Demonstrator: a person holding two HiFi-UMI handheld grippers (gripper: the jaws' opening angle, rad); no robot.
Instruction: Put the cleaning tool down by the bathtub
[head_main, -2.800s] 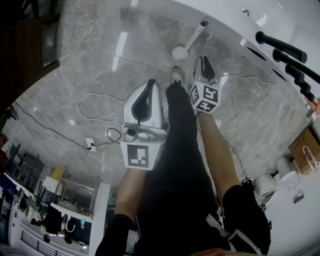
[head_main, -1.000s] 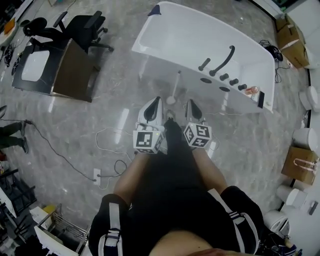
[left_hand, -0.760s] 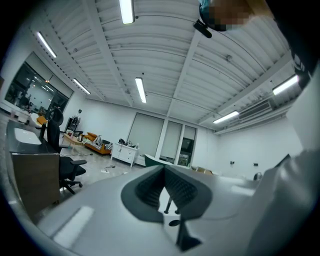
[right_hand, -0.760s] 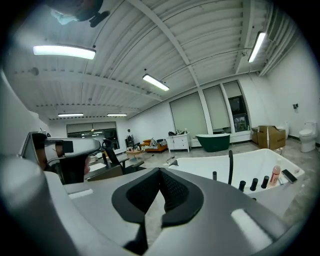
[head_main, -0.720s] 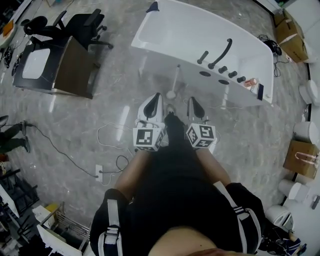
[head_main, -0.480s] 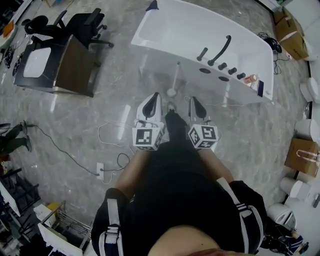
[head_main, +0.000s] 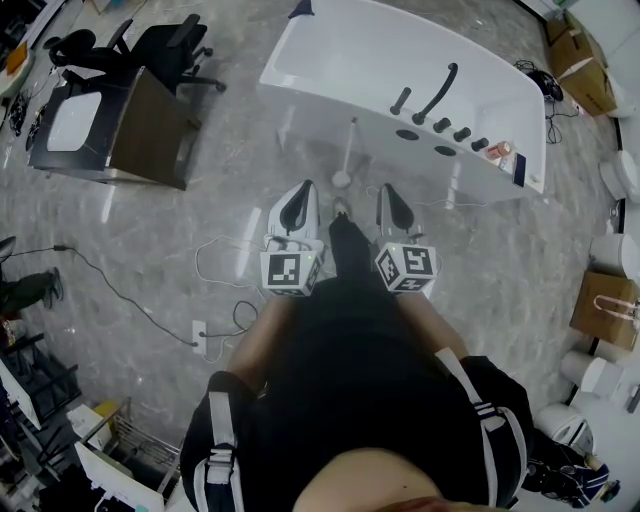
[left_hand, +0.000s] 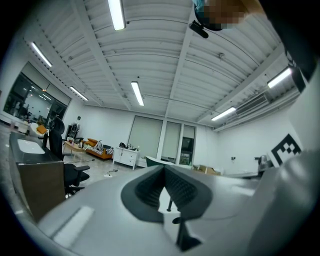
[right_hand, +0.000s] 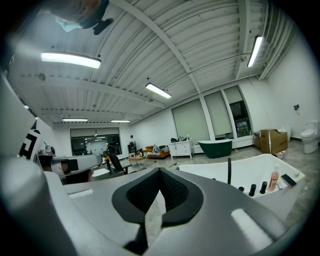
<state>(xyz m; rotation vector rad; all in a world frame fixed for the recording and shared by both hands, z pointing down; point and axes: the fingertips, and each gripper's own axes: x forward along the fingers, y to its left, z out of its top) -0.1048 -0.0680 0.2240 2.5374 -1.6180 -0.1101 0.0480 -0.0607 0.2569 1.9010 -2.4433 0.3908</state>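
The cleaning tool (head_main: 349, 150) is a white stick with a round head. It stands on the floor and leans against the side of the white bathtub (head_main: 400, 55). My left gripper (head_main: 305, 188) hovers just short of the tool's head, shut and empty. Beside it my right gripper (head_main: 386, 192) is also shut with nothing in it. In the left gripper view the jaws (left_hand: 164, 167) meet at their tips. In the right gripper view the jaws (right_hand: 160, 171) are closed too, with the bathtub (right_hand: 245, 172) beyond them on the right.
Black taps (head_main: 437, 92) and a small bottle (head_main: 500, 150) sit on the tub's rim. A brown desk (head_main: 140, 130) and a black office chair (head_main: 165, 45) stand at the left. A white cable (head_main: 215, 265) runs to a power strip (head_main: 200, 338). Cardboard boxes (head_main: 575, 50) are at the right.
The head view has risen from close to the floor to standing height. Both grippers have come up a little and drawn away from the tool, which stays leaning on the tub.
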